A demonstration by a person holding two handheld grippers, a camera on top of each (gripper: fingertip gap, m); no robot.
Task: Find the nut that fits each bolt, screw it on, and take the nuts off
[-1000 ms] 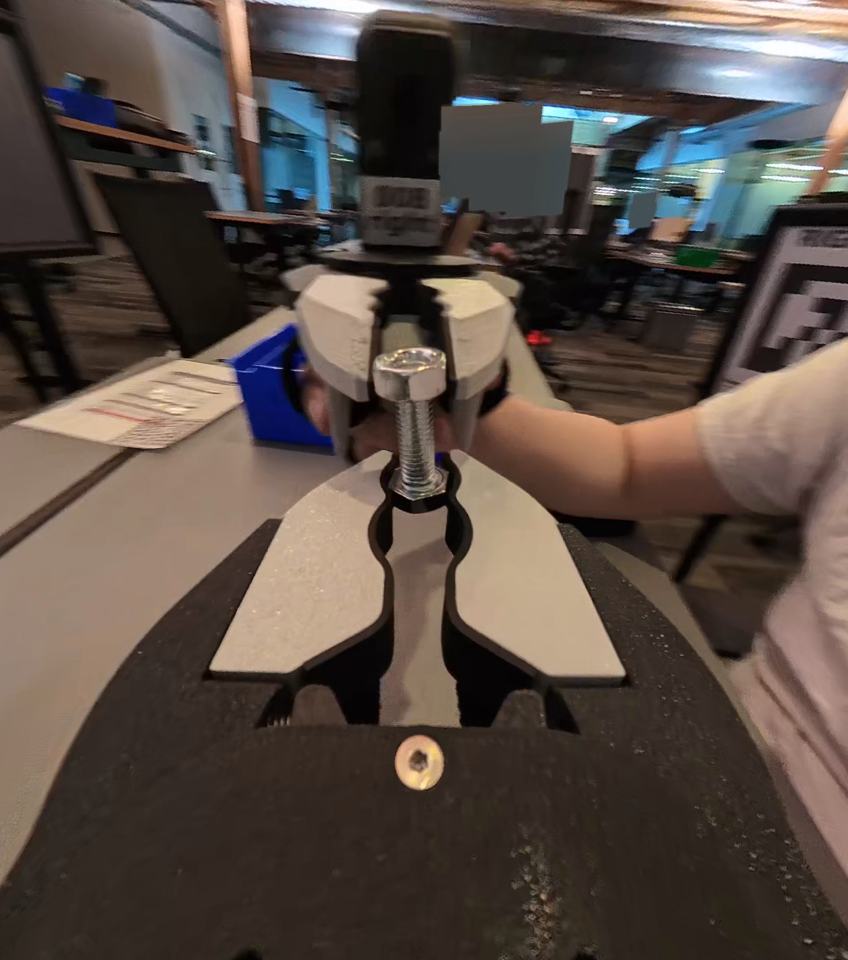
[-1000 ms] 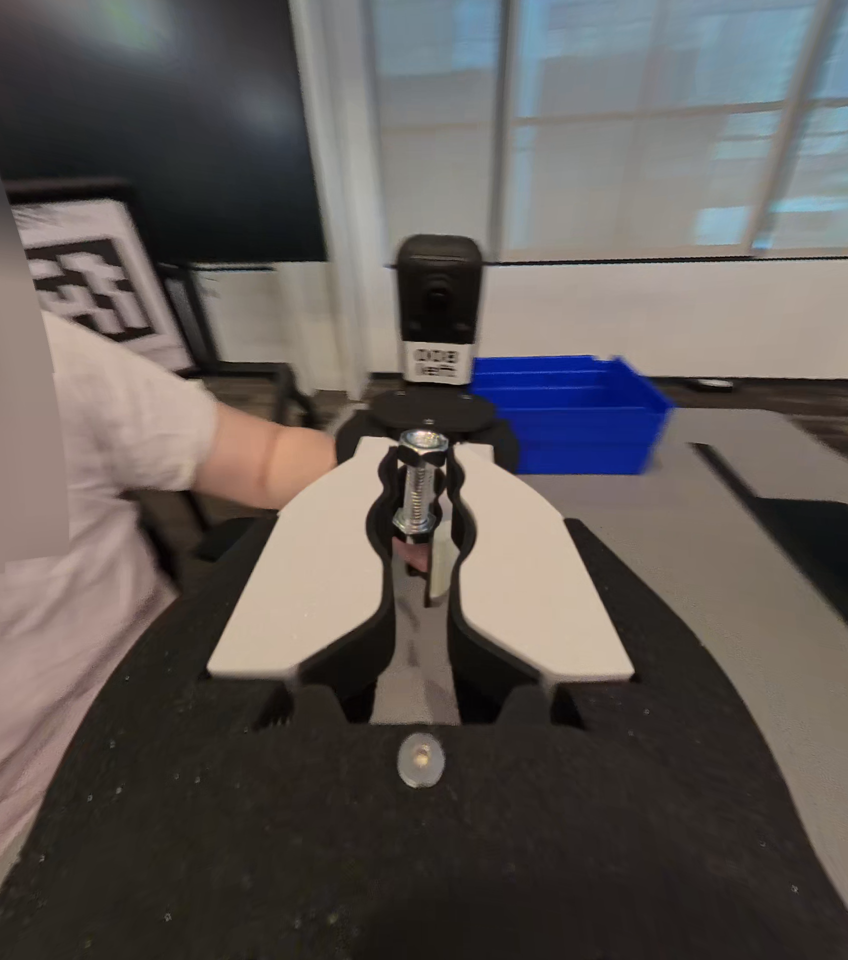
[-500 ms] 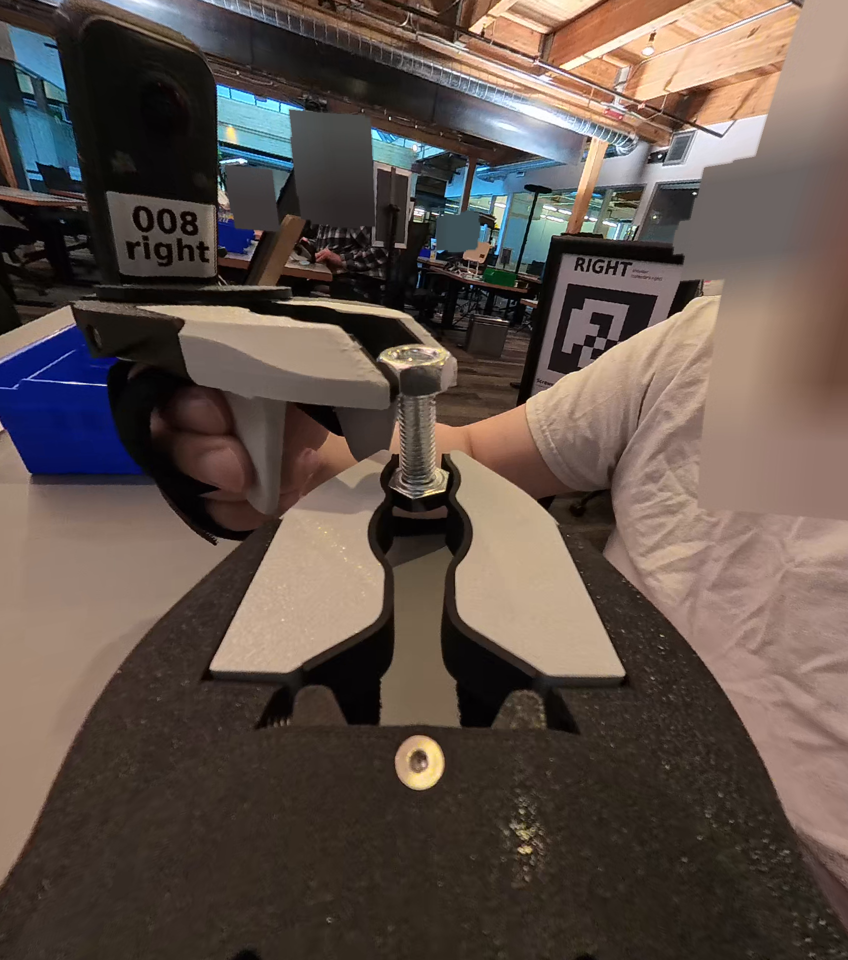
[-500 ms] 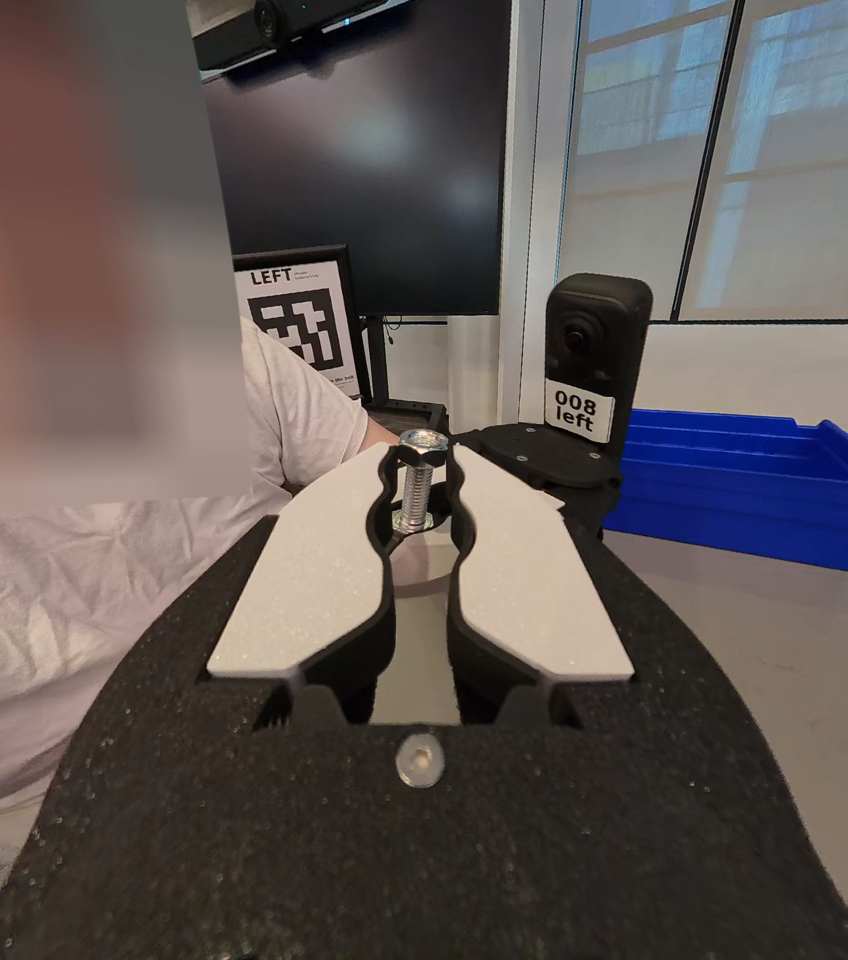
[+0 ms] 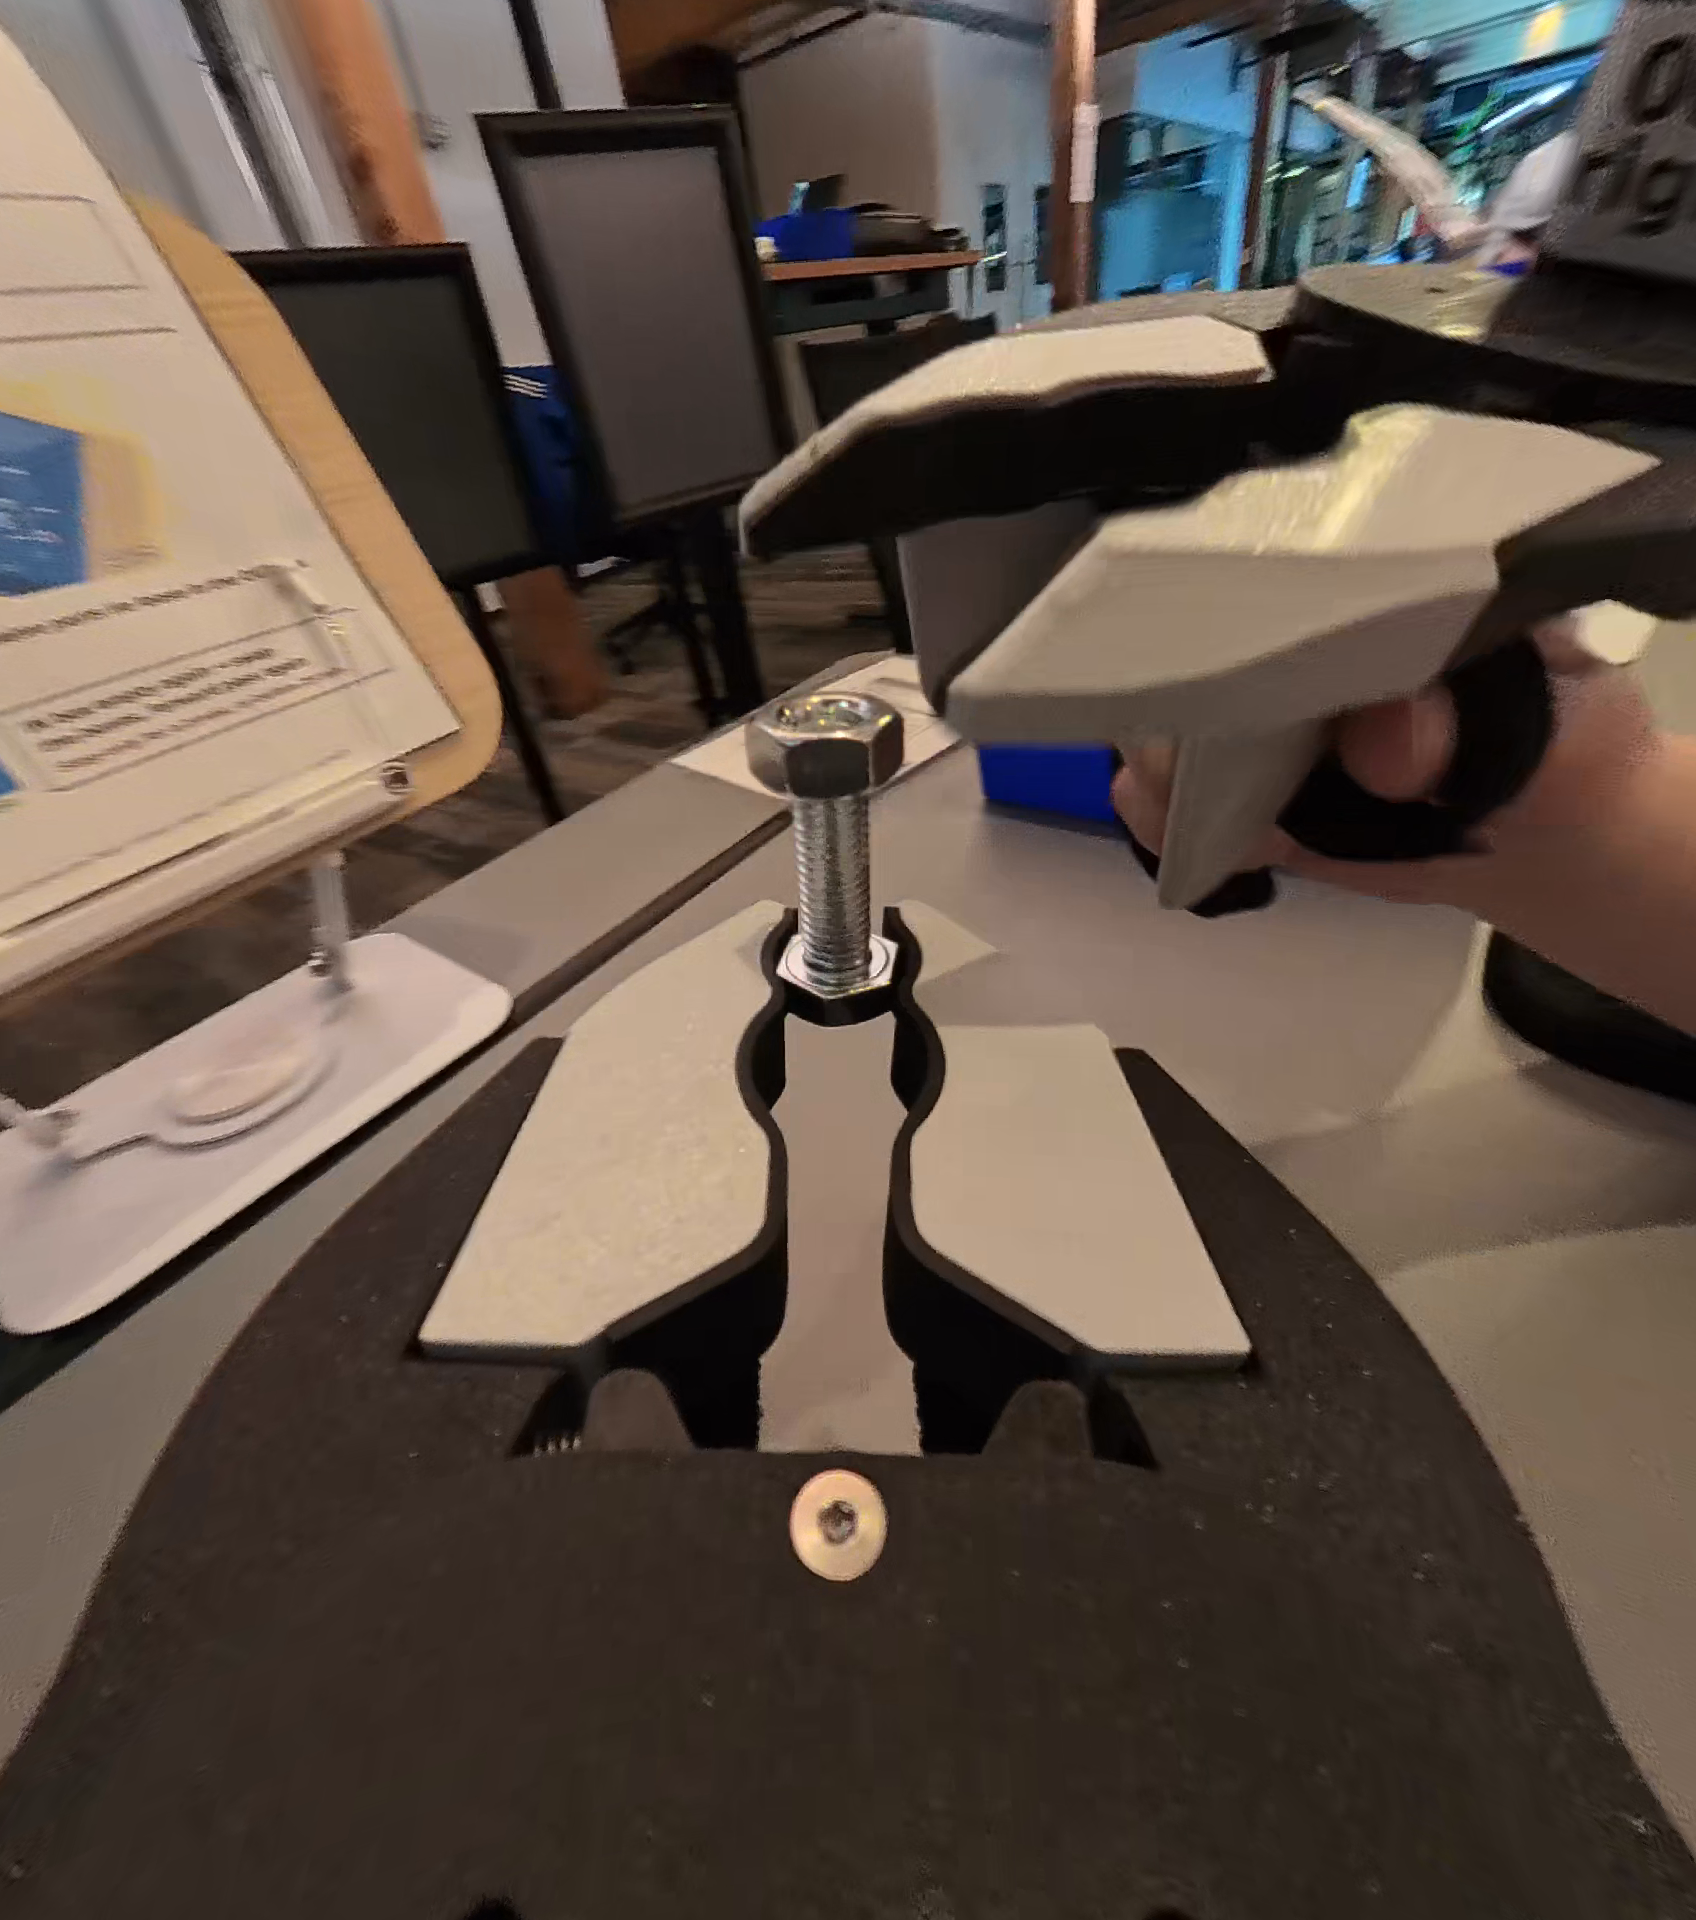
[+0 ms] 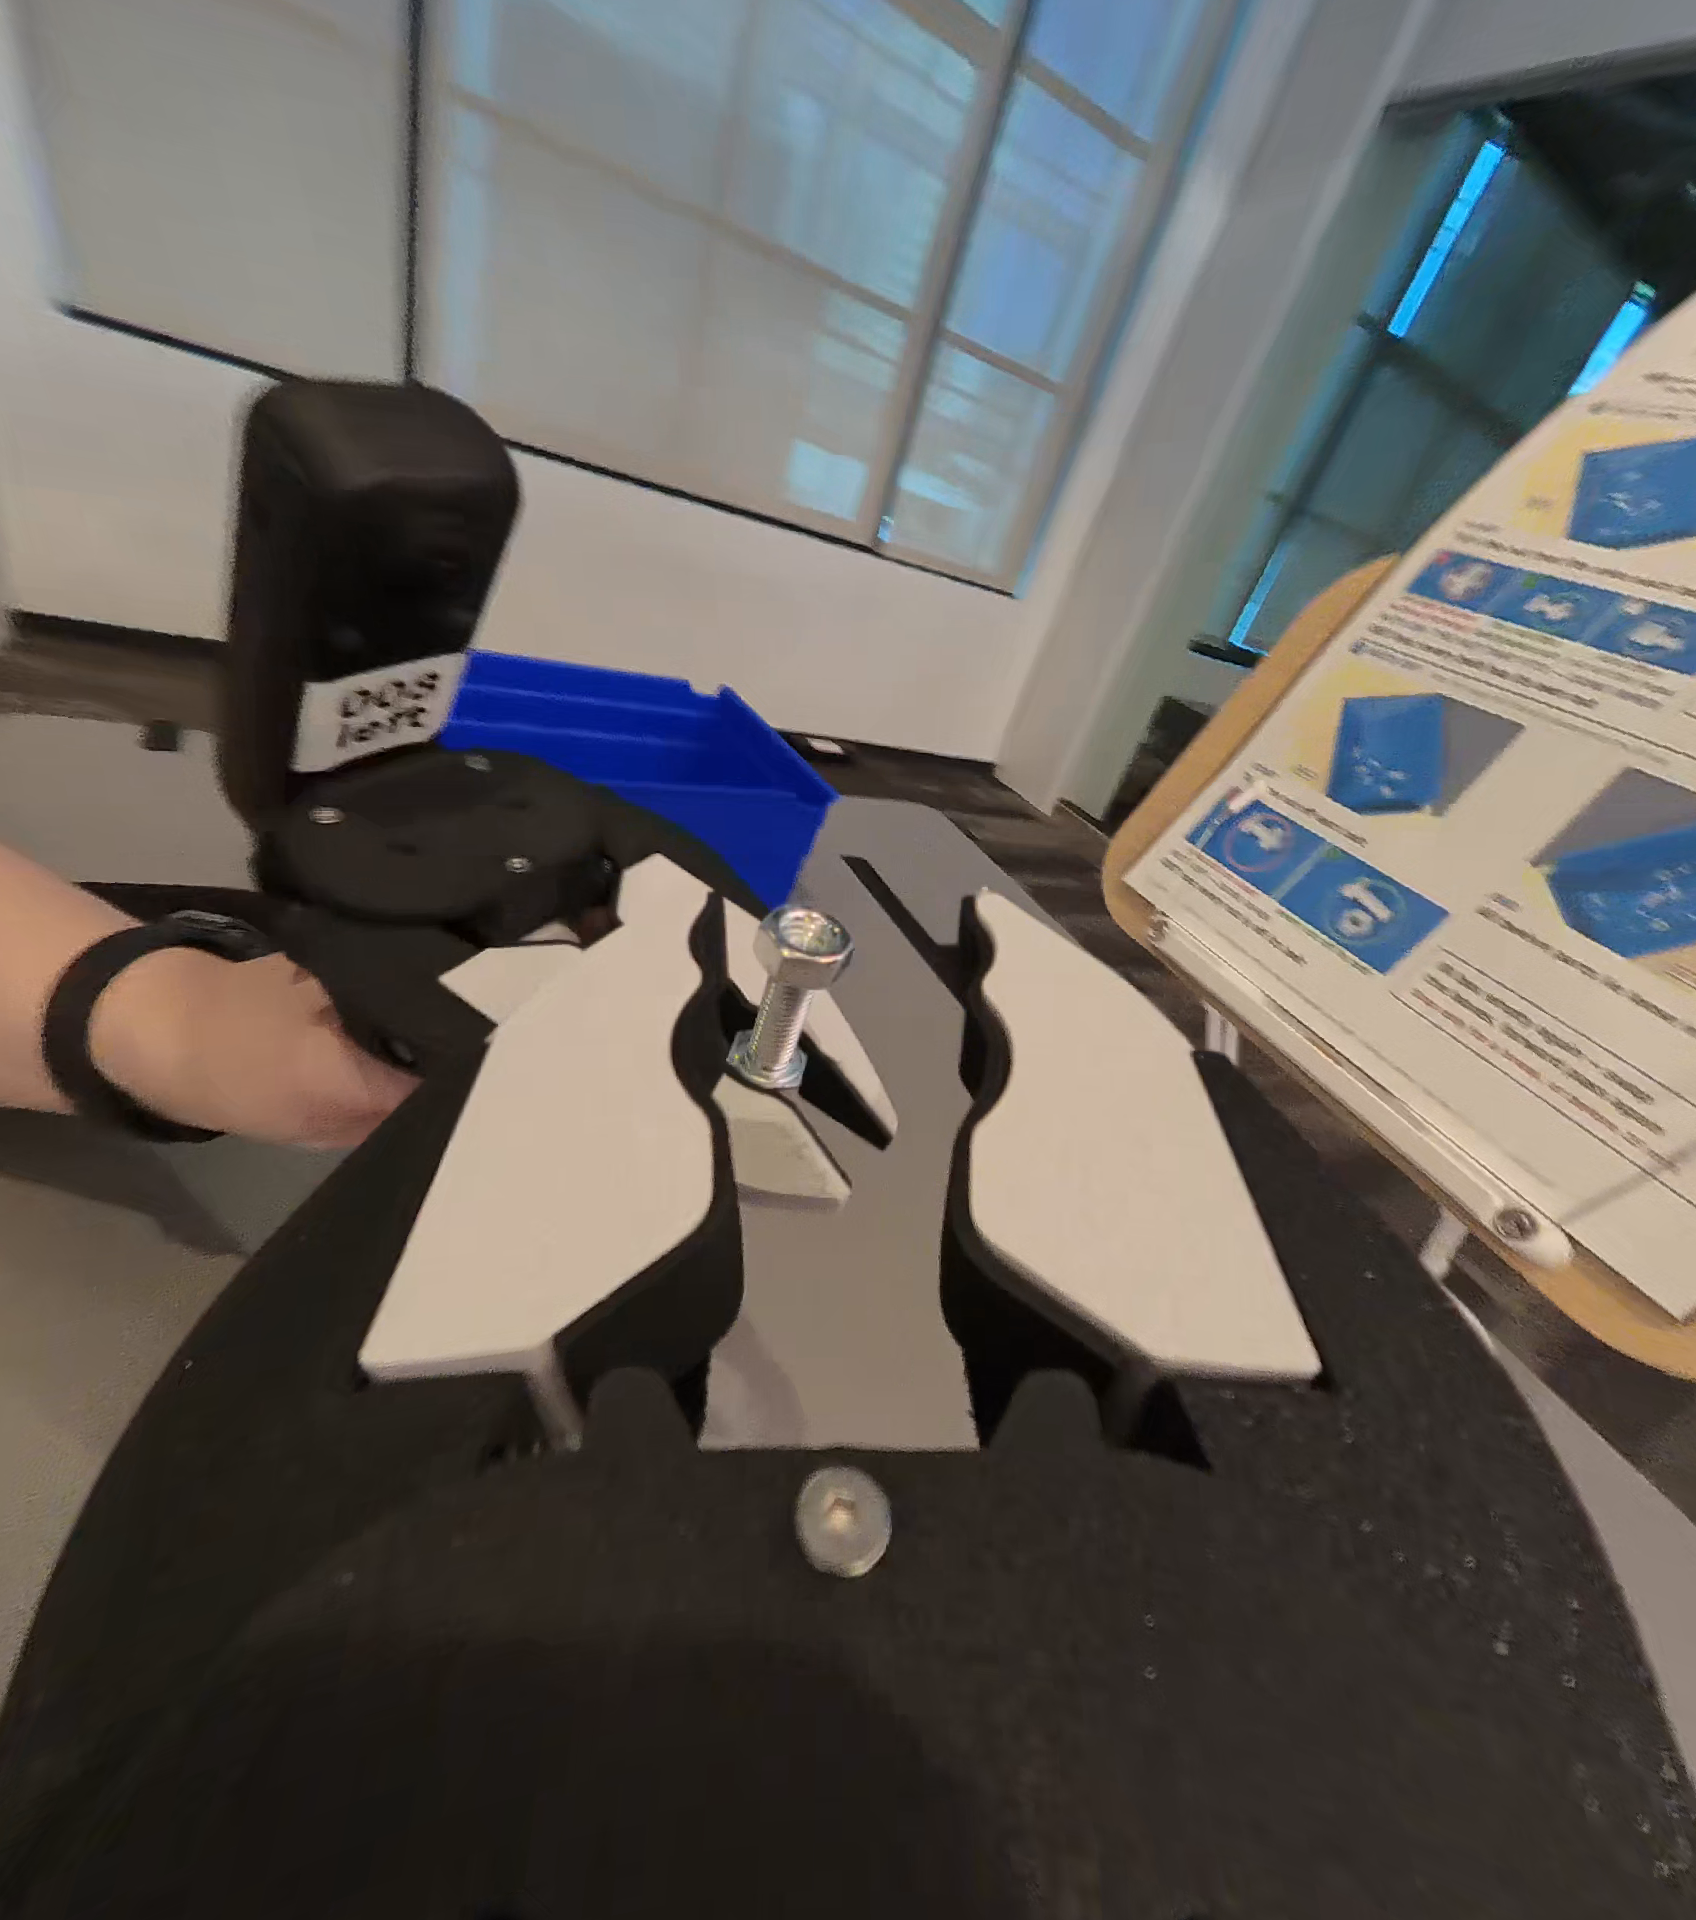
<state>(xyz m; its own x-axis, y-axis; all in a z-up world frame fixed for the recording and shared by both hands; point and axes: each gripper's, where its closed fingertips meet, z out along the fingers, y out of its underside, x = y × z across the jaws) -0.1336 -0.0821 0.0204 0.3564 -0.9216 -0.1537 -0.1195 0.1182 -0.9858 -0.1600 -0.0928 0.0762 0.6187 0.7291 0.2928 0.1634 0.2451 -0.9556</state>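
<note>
A silver hex bolt [image 5: 828,831] stands upright with its head up. A silver nut [image 5: 836,968] sits low on its thread. My left gripper [image 5: 836,977] is shut on the nut and holds bolt and nut above the grey table [image 5: 1291,1122]. My right gripper [image 5: 854,613] is open, just above and to the right of the bolt head, not touching it. In the right wrist view the bolt [image 6: 790,997] stands between my right gripper's [image 6: 839,914] spread fingers, free of both. The left gripper [image 6: 771,1081] clamps the nut [image 6: 766,1060] there.
A blue bin [image 6: 657,748] stands behind the grippers, also in the left wrist view [image 5: 1041,779]. An instruction board [image 5: 148,520] on a white-based stand [image 5: 220,1122] stands at the table's edge, close on the right in the right wrist view [image 6: 1498,883]. The grippers' ends are close to 6 cm from one another.
My right gripper was shut on the bolt head. It has opened, let go and drawn back a little. My left gripper still grips the nut. Both views have swung towards the instruction board.
</note>
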